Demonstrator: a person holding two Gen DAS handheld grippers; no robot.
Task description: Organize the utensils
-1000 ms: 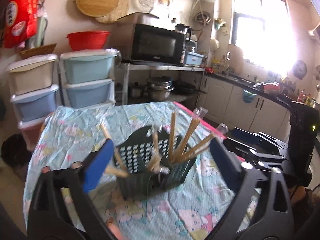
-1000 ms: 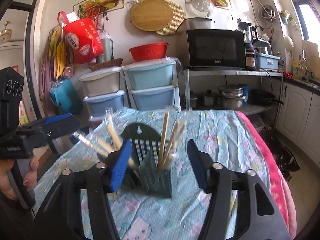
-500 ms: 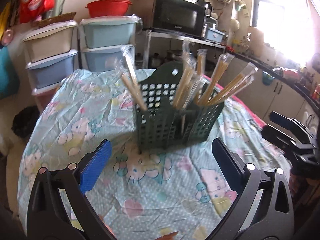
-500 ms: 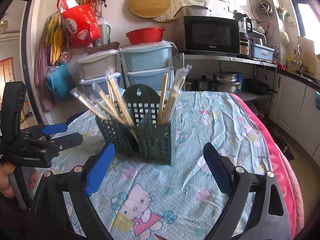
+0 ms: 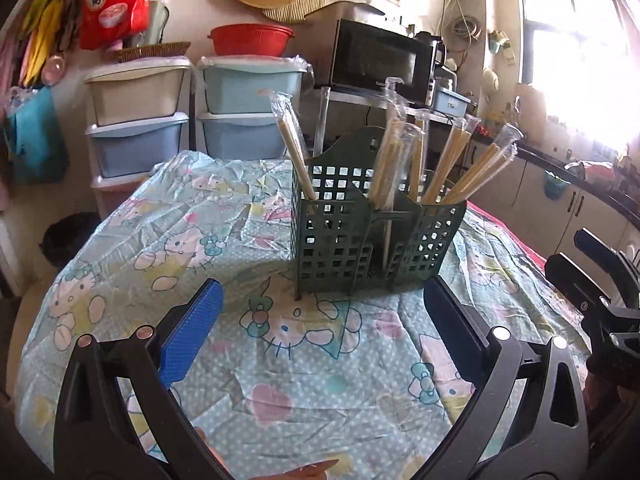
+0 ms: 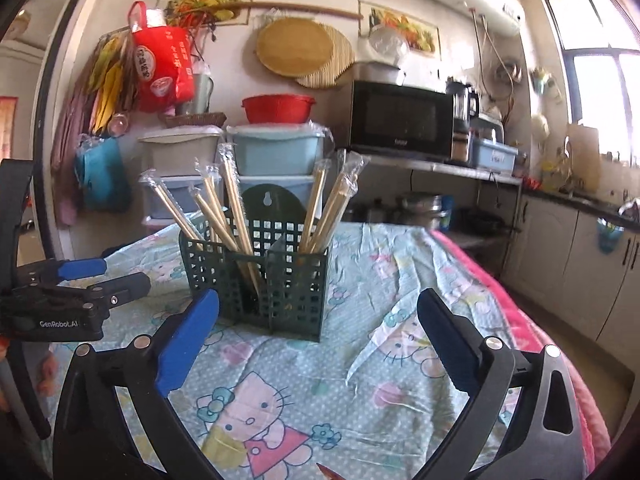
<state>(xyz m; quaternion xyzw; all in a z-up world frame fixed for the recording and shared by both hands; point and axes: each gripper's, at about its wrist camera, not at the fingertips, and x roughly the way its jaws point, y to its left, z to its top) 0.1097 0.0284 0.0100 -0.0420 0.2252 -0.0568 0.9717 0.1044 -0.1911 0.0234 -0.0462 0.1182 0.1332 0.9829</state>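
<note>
Both our tongs backed off, sank low; right tongs [image 6: 318, 334] just spread wide, left tongs [image 5: 320, 322] gaping, both empty. Chopsticks [image 5: 440, 172] in caddy [image 5: 360, 240] ahead, between them. Sorting looks done.

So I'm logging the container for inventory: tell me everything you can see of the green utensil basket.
The green utensil basket looks like dark green plastic with square-grid walls, inner dividers that form compartments, and a taller rounded back panel with a keyhole hanging slot. It stands upright on the cartoon-print tablecloth, on short feet in the left wrist view. Plastic-wrapped wooden chopsticks lean out of several compartments. No gripper touches it.
</note>
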